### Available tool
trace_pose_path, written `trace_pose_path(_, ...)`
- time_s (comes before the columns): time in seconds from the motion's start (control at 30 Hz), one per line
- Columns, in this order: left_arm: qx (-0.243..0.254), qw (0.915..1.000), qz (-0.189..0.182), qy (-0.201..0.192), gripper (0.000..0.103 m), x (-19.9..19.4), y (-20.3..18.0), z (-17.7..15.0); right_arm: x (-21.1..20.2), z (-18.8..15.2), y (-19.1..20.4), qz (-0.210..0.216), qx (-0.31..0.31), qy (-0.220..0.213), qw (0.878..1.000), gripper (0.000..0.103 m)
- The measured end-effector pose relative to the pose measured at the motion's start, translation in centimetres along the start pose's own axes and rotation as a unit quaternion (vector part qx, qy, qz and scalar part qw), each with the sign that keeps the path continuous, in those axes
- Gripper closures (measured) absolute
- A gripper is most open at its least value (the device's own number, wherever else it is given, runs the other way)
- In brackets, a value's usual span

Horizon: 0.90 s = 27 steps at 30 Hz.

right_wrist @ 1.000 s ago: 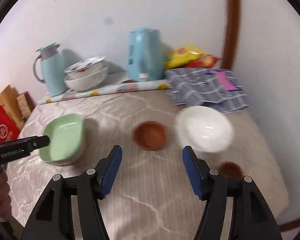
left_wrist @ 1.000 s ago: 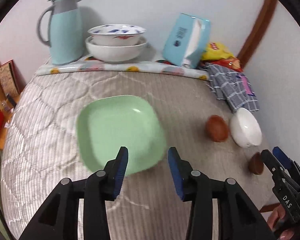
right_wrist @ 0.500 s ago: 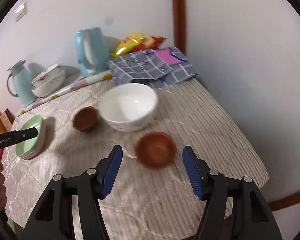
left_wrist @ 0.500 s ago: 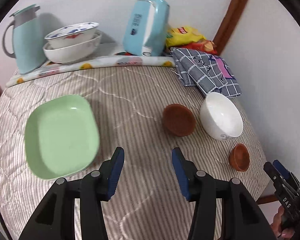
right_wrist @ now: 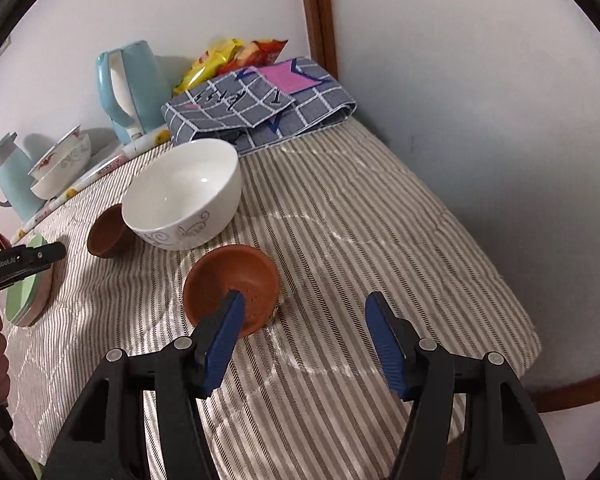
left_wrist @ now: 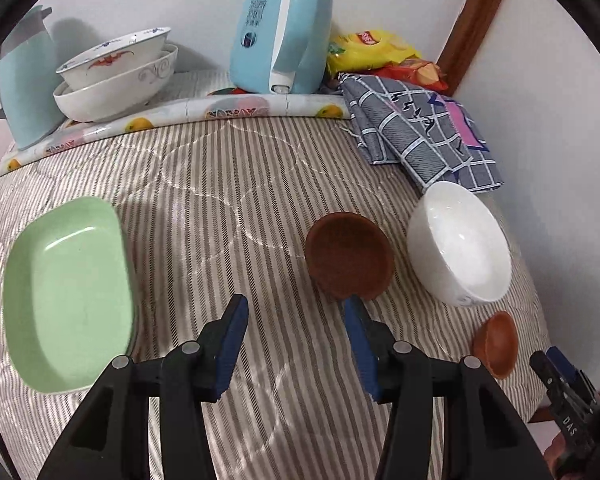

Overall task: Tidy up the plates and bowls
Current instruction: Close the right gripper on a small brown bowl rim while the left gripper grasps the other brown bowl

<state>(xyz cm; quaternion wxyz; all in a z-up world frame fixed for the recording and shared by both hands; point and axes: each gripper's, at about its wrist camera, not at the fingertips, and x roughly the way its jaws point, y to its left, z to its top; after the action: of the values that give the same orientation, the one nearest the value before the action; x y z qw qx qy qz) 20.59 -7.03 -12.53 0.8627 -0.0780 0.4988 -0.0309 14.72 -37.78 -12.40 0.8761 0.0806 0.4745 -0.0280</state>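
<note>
My left gripper (left_wrist: 296, 304) is open and empty over the striped cloth, its right fingertip (left_wrist: 350, 304) at the near rim of a dark brown bowl (left_wrist: 348, 256). A white bowl (left_wrist: 460, 244) stands right of that bowl, and a green plate (left_wrist: 68, 296) lies to the left. My right gripper (right_wrist: 305, 300) is open, and its left fingertip (right_wrist: 234, 300) overlaps the near rim of a smaller brown bowl (right_wrist: 232, 276). Nothing lies between its pads. Behind it stand the white bowl (right_wrist: 184, 192) and the dark brown bowl (right_wrist: 106, 236). The green plate (right_wrist: 22, 300) rests on a pinkish plate.
Along the back wall stand a thermos (left_wrist: 24, 80), two stacked patterned bowls (left_wrist: 116, 76), a blue kettle (left_wrist: 280, 28), snack bags (left_wrist: 376, 52) and a folded checked cloth (left_wrist: 416, 136). A wall closes the right side. The table edge (right_wrist: 532, 344) runs close to the small bowl.
My left gripper has moved right, from over the green plate to the dark brown bowl, with jaws slightly wider. My right gripper swung right and down to the small brown bowl.
</note>
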Motion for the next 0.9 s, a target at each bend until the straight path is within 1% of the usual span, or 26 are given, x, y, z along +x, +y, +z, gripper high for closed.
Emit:
trace_pose_path(0.2,-0.004,1.0,0.002,0.006,0.055,2.3,-0.6,1.2,2.4,0.6,0.4,0.011,-0.008,0.015,1.0,0.041)
trace_pose_path(0.3,-0.008,0.9999,0.002,0.013,0.055,3.6,-0.8,1.8,3.4,1.0,0.7,0.01,-0.019,0.02,1.0,0.042)
trace_pose_path(0.37,-0.014,0.9998,-0.001,0.015,0.056,4.3,-0.9,2.2,4.0,1.2,0.8,0.012,-0.02,0.023,0.999,0.044)
trace_pose_path(0.43,-0.02,0.9996,-0.002,0.02,0.056,5.2,-1.0,2.5,4.7,1.3,0.8,0.021,-0.016,0.033,0.999,0.052)
trace_pose_path(0.5,-0.019,0.9995,0.001,0.024,0.056,5.9,-1.3,2.8,5.4,1.3,0.9,0.031,-0.017,0.044,0.998,0.057)
trace_pose_path(0.57,-0.014,0.9996,0.006,0.023,0.056,6.4,-1.6,3.1,5.7,1.2,1.1,0.035,-0.022,0.048,0.998,0.059)
trace_pose_path(0.6,-0.012,0.9996,0.008,0.023,0.059,6.6,-1.6,3.1,5.9,1.2,1.2,0.037,-0.027,0.05,0.998,0.061)
trace_pose_path(0.63,-0.013,0.9996,0.009,0.024,0.065,6.8,-1.6,3.2,6.1,1.2,1.3,0.037,-0.031,0.052,0.997,0.064)
trace_pose_path(0.7,-0.019,0.9994,0.005,0.029,0.071,7.3,-1.5,3.2,6.3,1.2,1.3,0.037,-0.036,0.053,0.997,0.071)
trace_pose_path(0.77,-0.016,0.9995,0.012,0.022,0.073,7.4,-1.7,3.3,6.3,1.3,1.3,0.041,-0.038,0.051,0.997,0.073)
trace_pose_path(0.83,-0.009,0.9996,0.013,0.022,0.082,7.5,-2.0,3.5,6.4,1.4,1.3,0.046,-0.039,0.051,0.997,0.075)
trace_pose_path(0.87,-0.008,0.9997,0.008,0.024,0.084,7.5,-2.1,3.6,6.5,1.4,1.3,0.048,-0.04,0.052,0.997,0.076)
trace_pose_path(0.9,-0.008,0.9997,0.008,0.023,0.086,7.5,-2.2,3.7,6.5,1.5,1.3,0.051,-0.039,0.052,0.997,0.081)
